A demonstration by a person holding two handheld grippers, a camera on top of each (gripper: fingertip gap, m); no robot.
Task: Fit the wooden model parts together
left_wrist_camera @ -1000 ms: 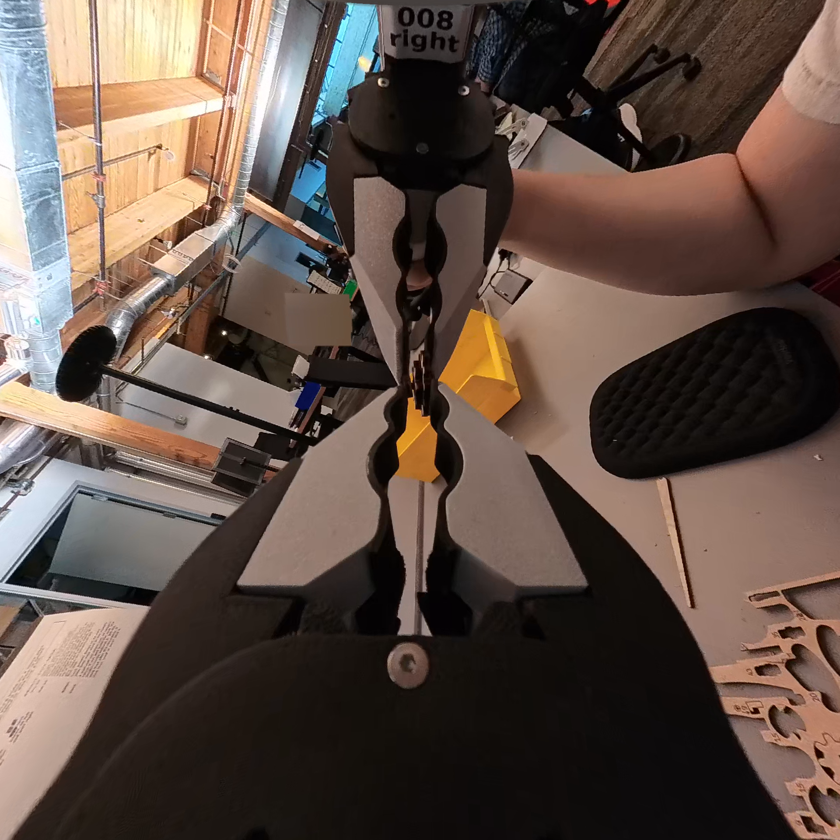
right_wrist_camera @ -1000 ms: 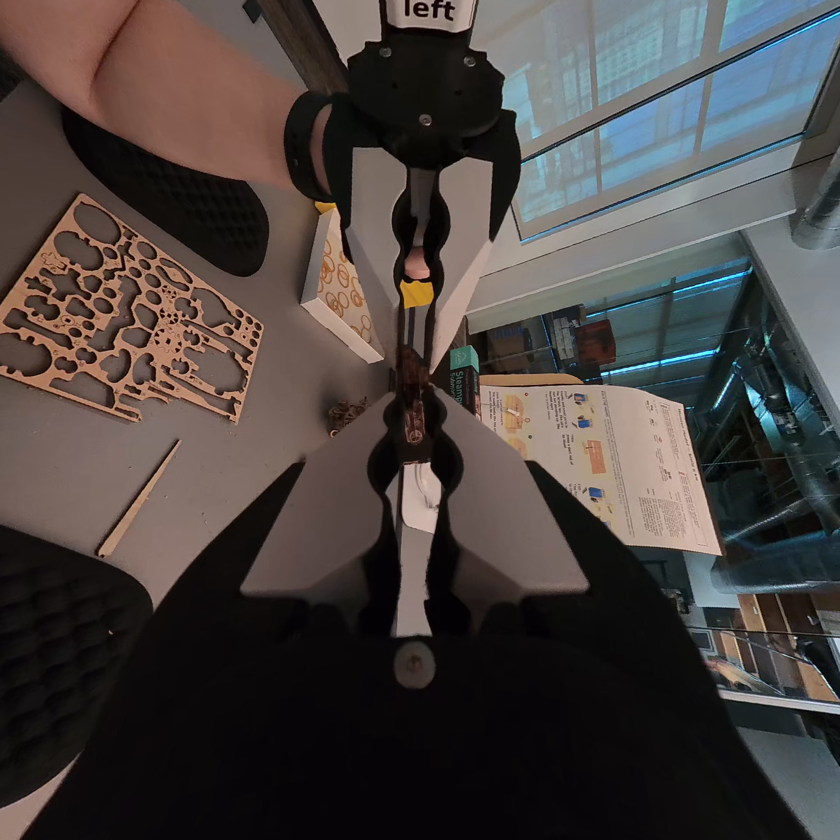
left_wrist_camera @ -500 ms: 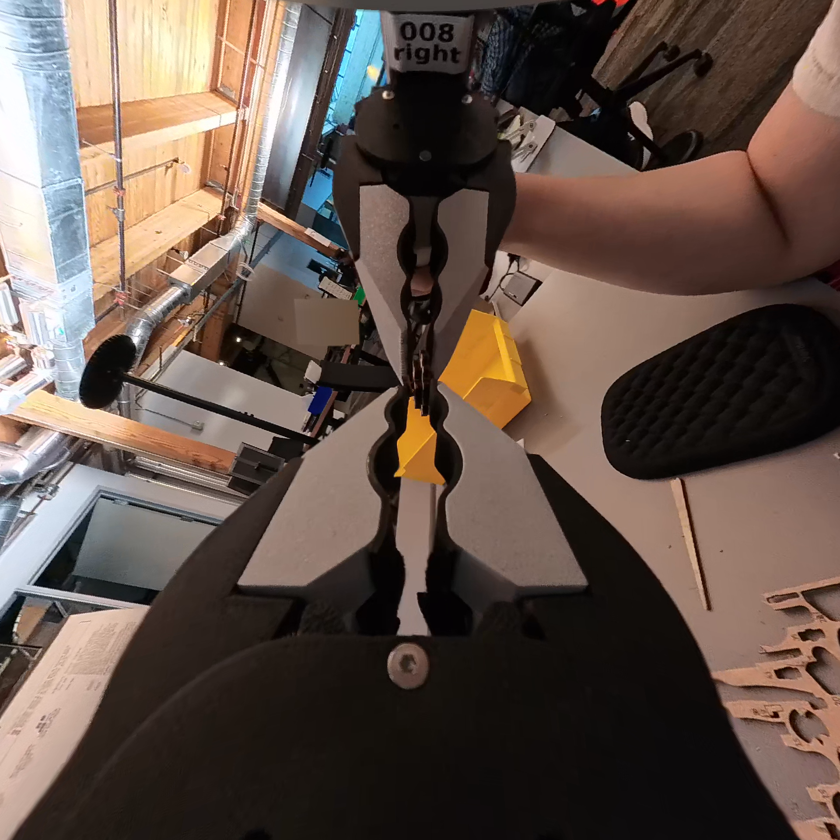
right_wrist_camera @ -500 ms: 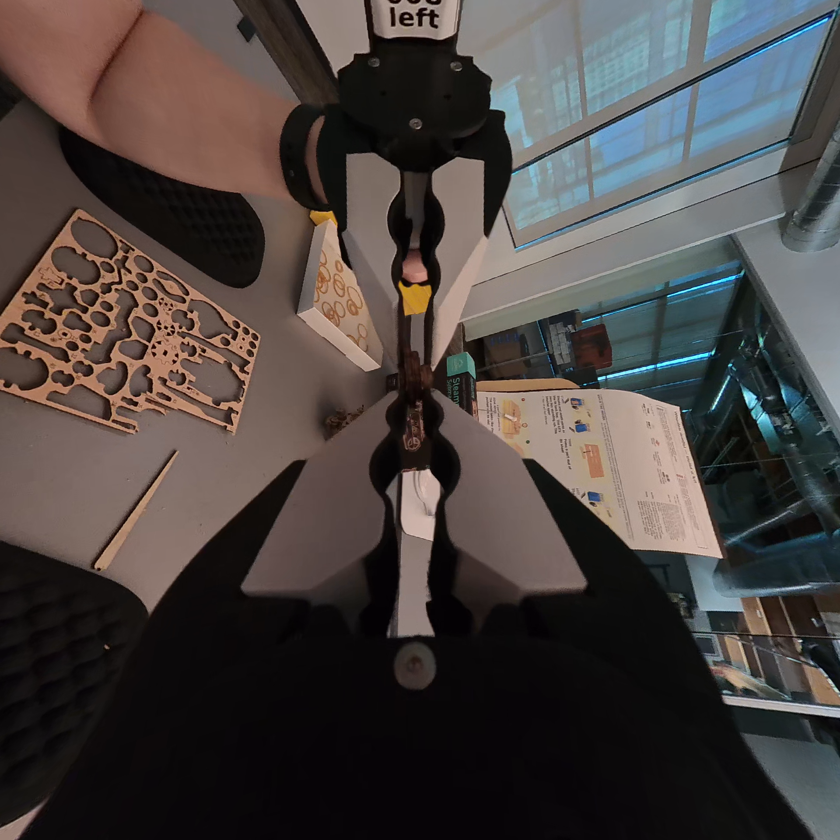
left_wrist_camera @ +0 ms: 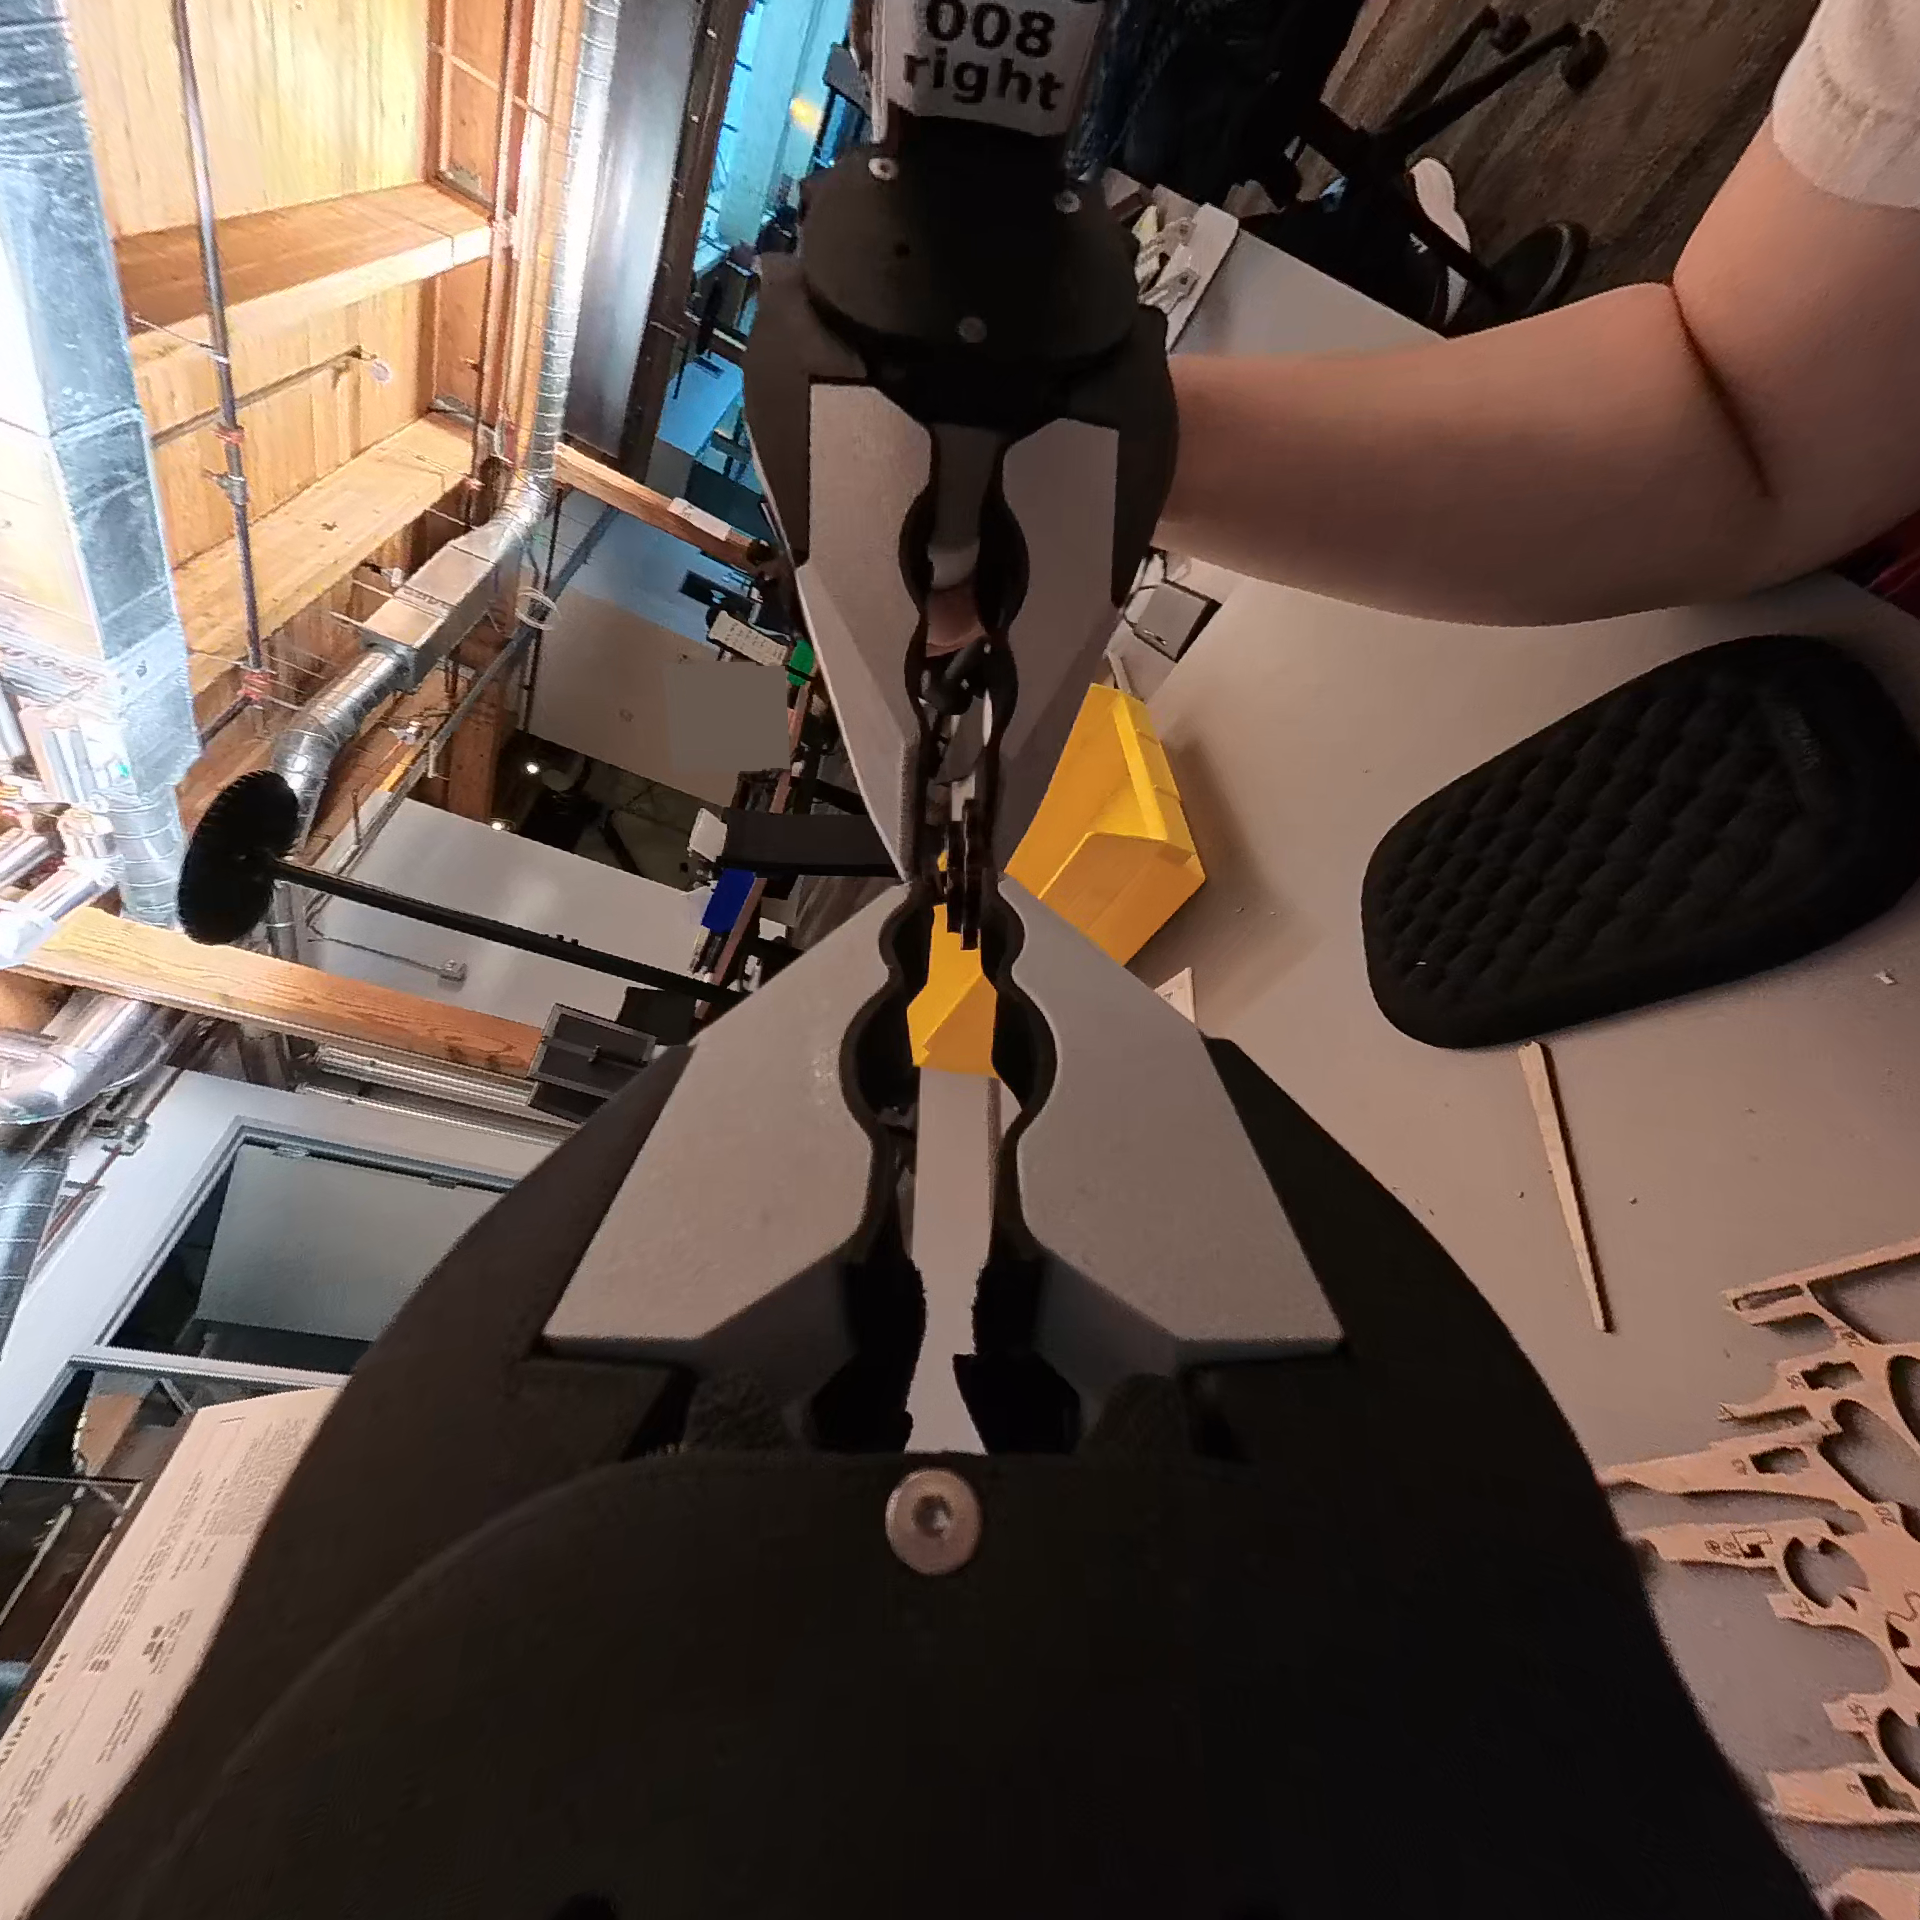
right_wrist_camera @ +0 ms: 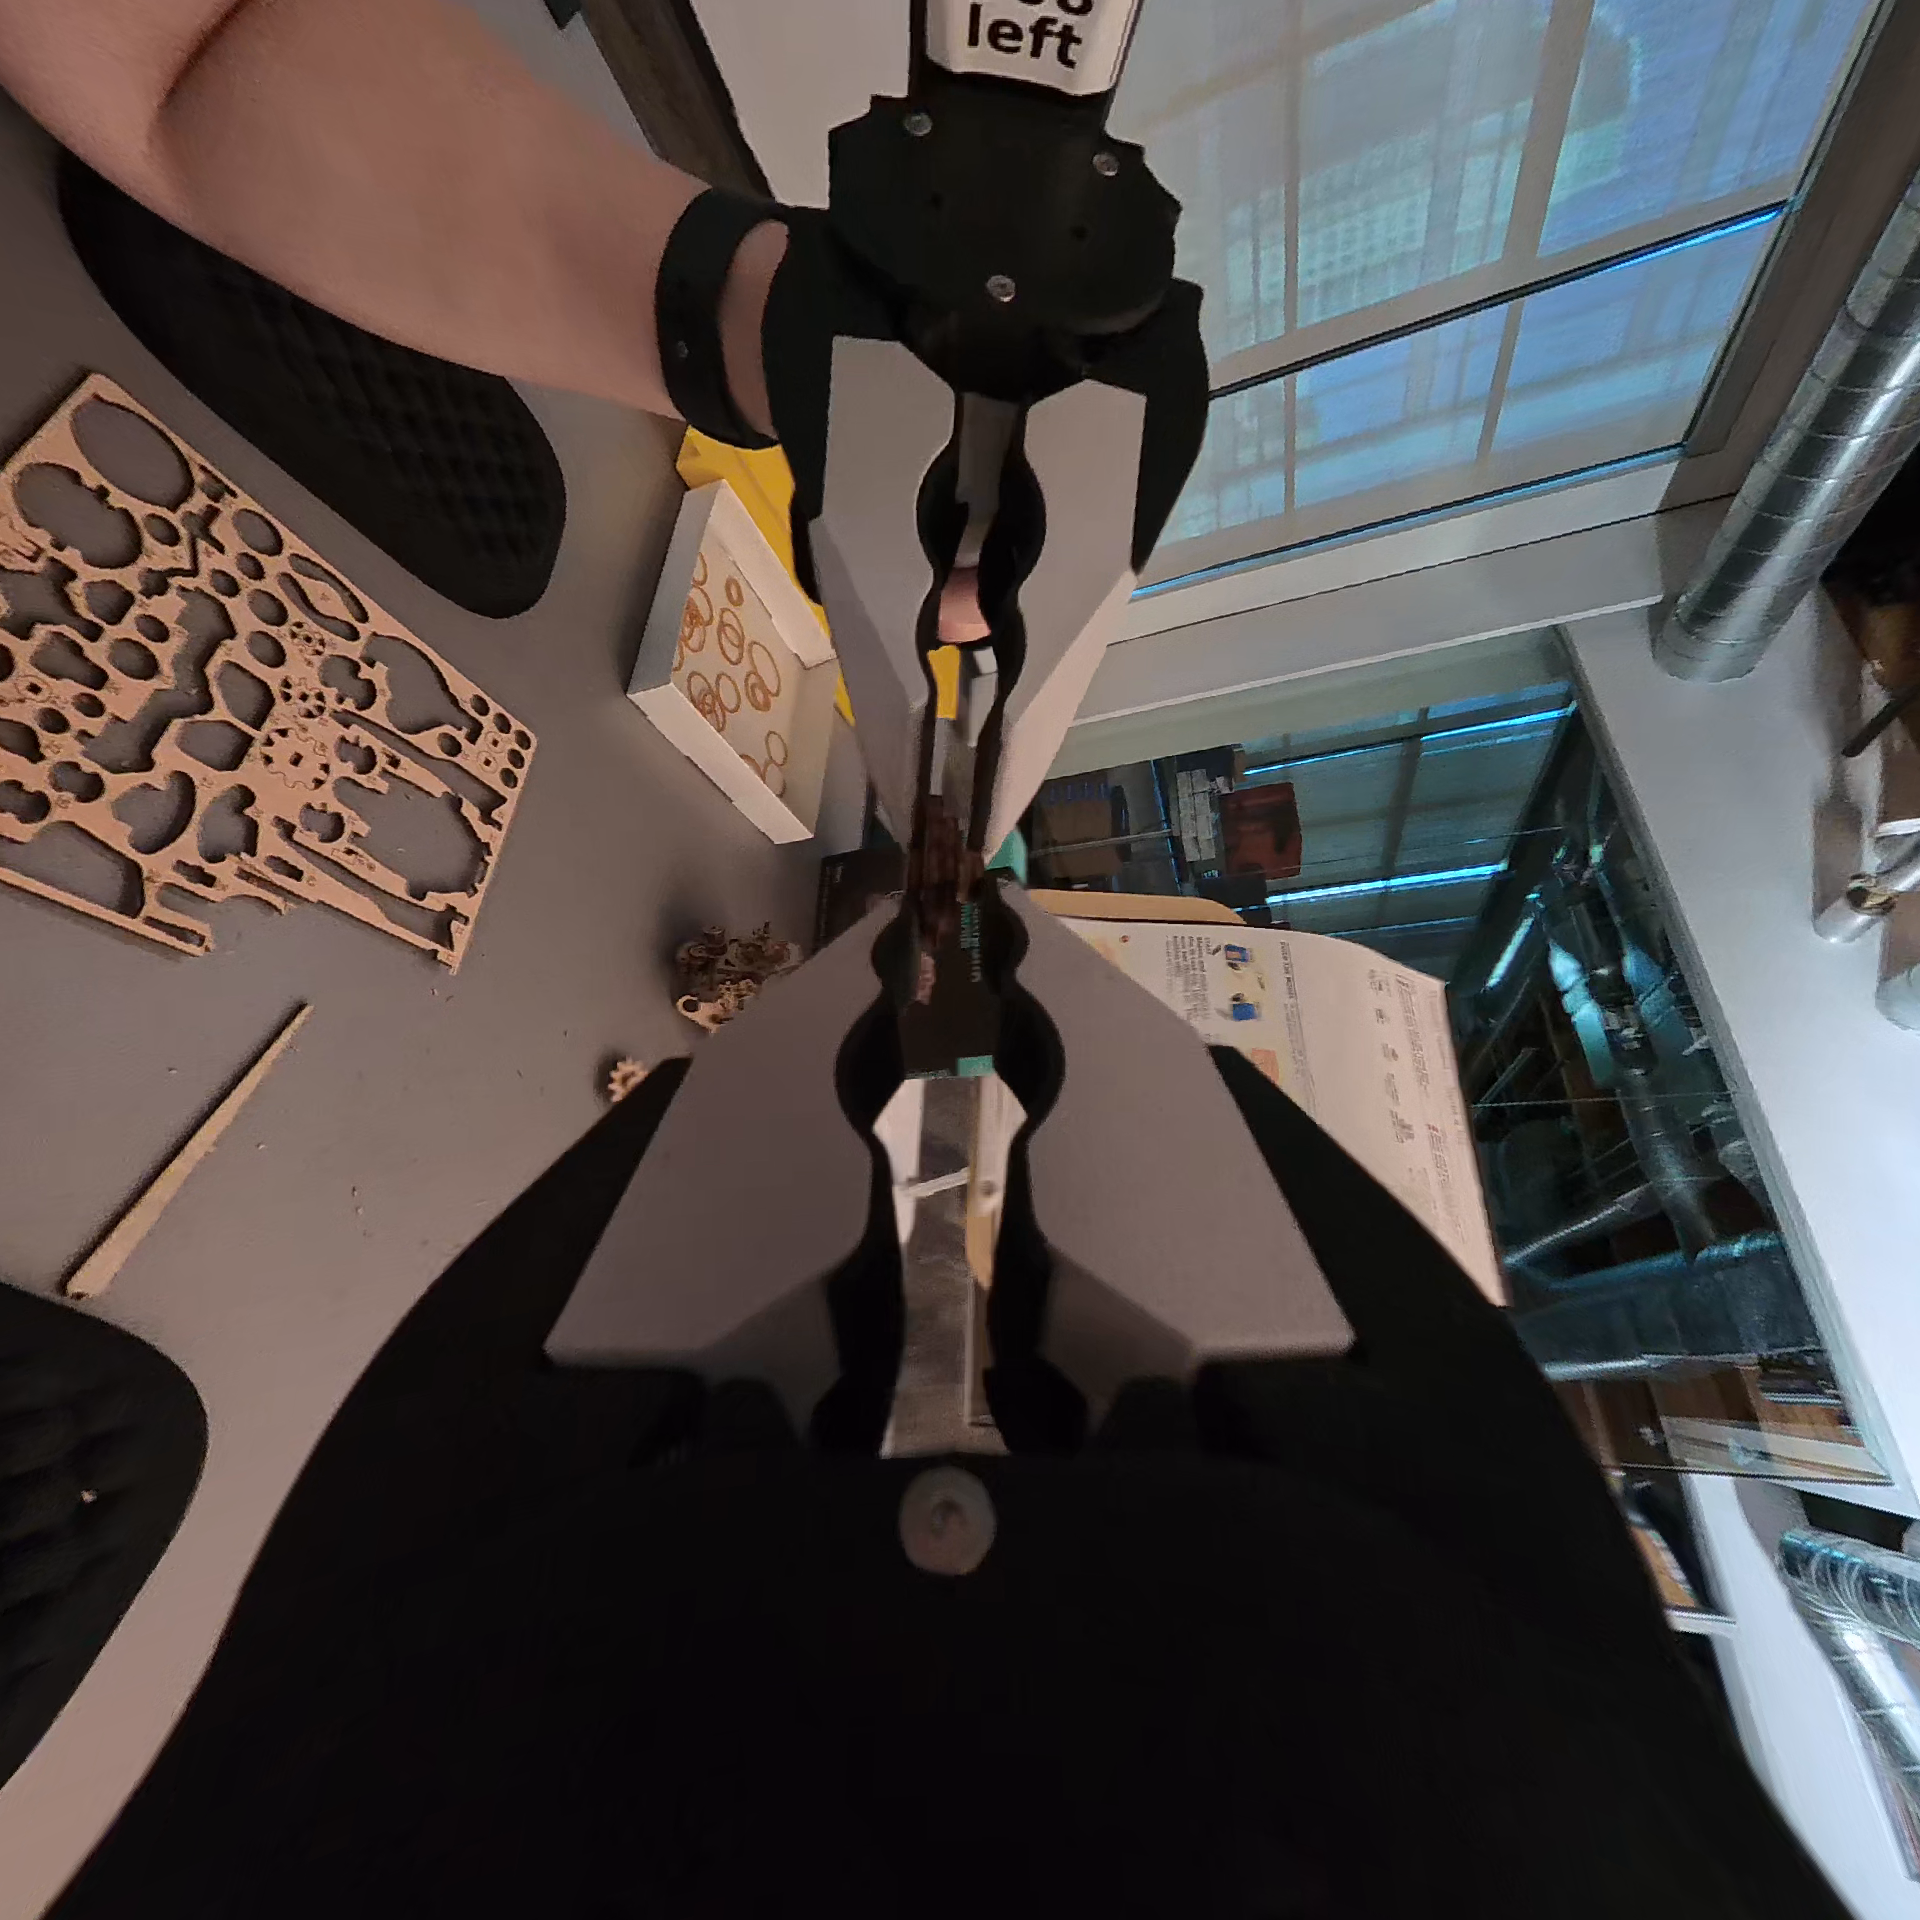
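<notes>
Both tips have edged closer since a second ago, left hand-held gripper (left_wrist_camera: pixel 954 899) and right hand-held gripper (right_wrist_camera: pixel 948 902) each pinching a small wooden part (left_wrist_camera: pixel 966 883) tip-to-tip above the surface (left_wrist_camera: pixel 1714 1143), apparently to align the joint.

The two grippers meet tip to tip above the counter (right_wrist_camera: pixel 436 1091), leaving no gap between them. Below, the cut-out wooden sheet (right_wrist_camera: pixel 239 707), the thin wooden stick (right_wrist_camera: pixel 182 1153), a small heap of wooden parts (right_wrist_camera: pixel 732 961) and the white box (right_wrist_camera: pixel 732 665) crowd the surface; bare grey counter lies between stick and heap.
</notes>
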